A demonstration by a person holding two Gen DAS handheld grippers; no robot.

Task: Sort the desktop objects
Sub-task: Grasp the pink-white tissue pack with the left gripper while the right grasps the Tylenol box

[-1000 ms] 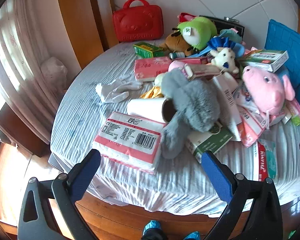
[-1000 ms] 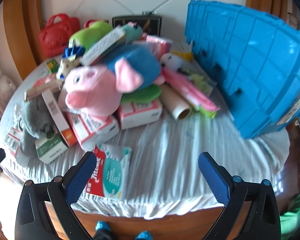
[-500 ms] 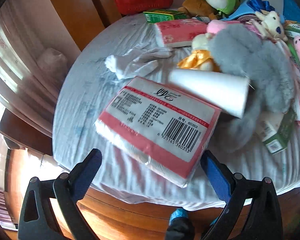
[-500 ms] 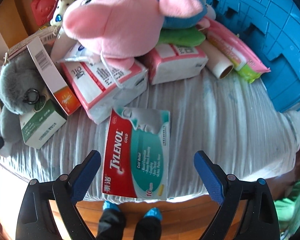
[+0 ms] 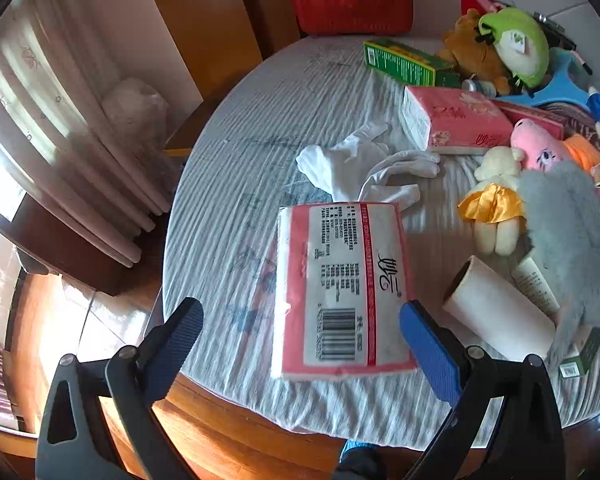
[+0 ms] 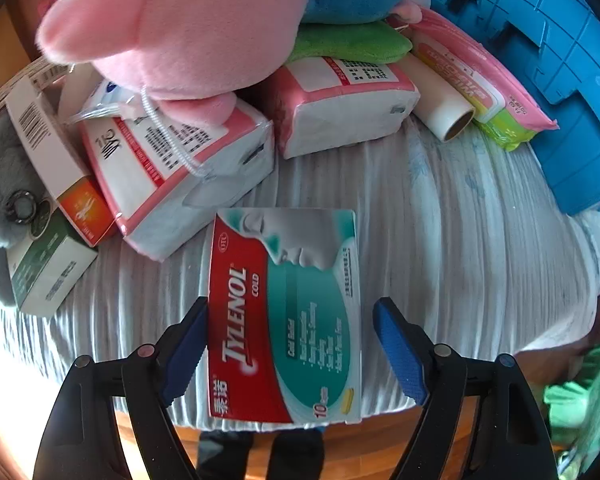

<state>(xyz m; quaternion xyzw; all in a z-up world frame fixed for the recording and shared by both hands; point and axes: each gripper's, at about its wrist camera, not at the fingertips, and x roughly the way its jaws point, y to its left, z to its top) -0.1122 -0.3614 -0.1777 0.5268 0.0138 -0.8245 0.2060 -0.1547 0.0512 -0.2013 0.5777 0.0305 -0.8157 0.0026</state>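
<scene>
A pink-and-white tissue pack [image 5: 340, 288] lies on the grey striped tablecloth near the table's front edge. My left gripper [image 5: 300, 312] stands open over its near end; the right finger is beside the pack's right edge, while the left finger is well clear of it. A red and teal Tylenol box [image 6: 284, 312] lies flat at the front edge of the table. My right gripper [image 6: 291, 308] straddles it, jaws closing. Its left finger is against the box's left side, and a gap remains at the right finger.
White gloves [image 5: 364, 168], a paper roll [image 5: 500, 316], a grey plush [image 5: 568, 240] and another tissue pack [image 5: 456, 124] lie beyond the left gripper. A pink pig plush [image 6: 180, 24] rests on tissue packs [image 6: 180, 160] behind the box. A blue crate [image 6: 540, 60] stands at the right.
The left gripper swung left and closer, so the tissue pack now lies lengthwise between its fingers. The right gripper sank onto the Tylenol box and its jaws narrowed.
</scene>
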